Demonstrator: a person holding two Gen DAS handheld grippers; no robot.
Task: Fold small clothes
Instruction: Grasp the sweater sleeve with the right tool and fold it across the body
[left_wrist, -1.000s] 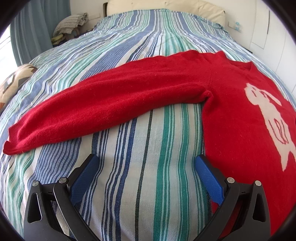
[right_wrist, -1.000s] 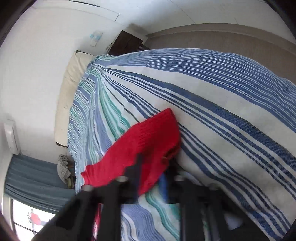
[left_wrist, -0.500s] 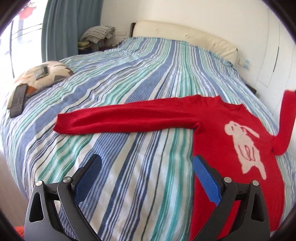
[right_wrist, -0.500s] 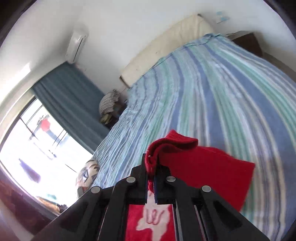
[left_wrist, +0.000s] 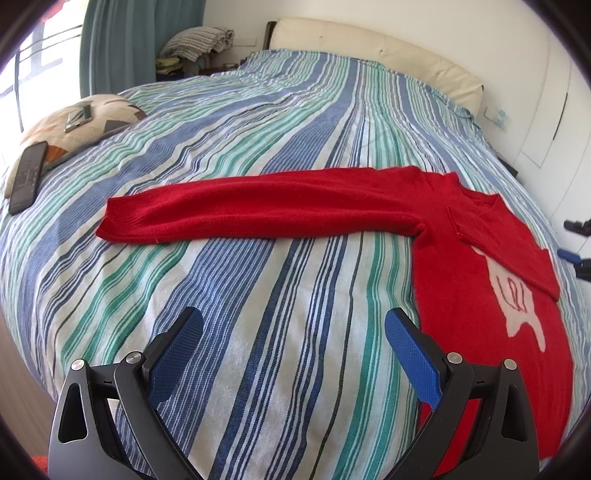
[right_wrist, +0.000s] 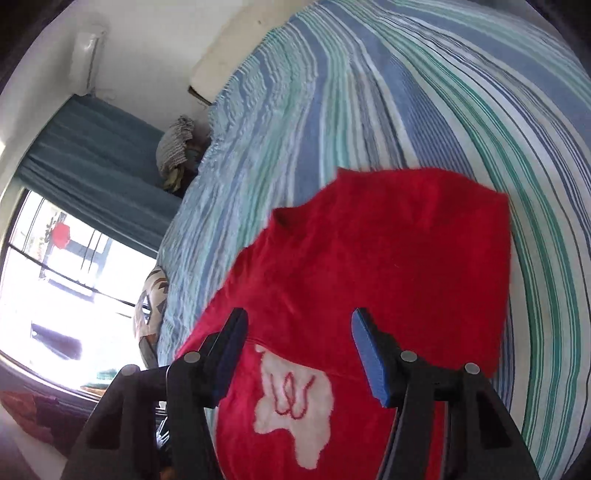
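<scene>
A red sweater (left_wrist: 476, 266) with a white animal design (left_wrist: 517, 306) lies on the striped bedspread (left_wrist: 258, 295). Its left sleeve (left_wrist: 258, 206) stretches flat toward the left. Its right sleeve (left_wrist: 506, 254) lies folded across the chest. My left gripper (left_wrist: 293, 328) is open and empty above the bedspread, left of the sweater's body. My right gripper (right_wrist: 297, 332) is open and empty just above the folded sleeve (right_wrist: 388, 266) and the white design (right_wrist: 295, 402). It shows at the right edge of the left wrist view (left_wrist: 576, 243).
A patterned pillow (left_wrist: 81, 125) with a phone (left_wrist: 77, 117) and a dark remote (left_wrist: 27, 177) lies at the bed's left side. A cream headboard (left_wrist: 369, 48), a pile of folded cloth (left_wrist: 195, 40), a blue curtain (left_wrist: 140, 40) and a window stand behind.
My right gripper carried the right sleeve over the sweater's chest, opened and let it go. My left gripper has pulled back and risen, still open.
</scene>
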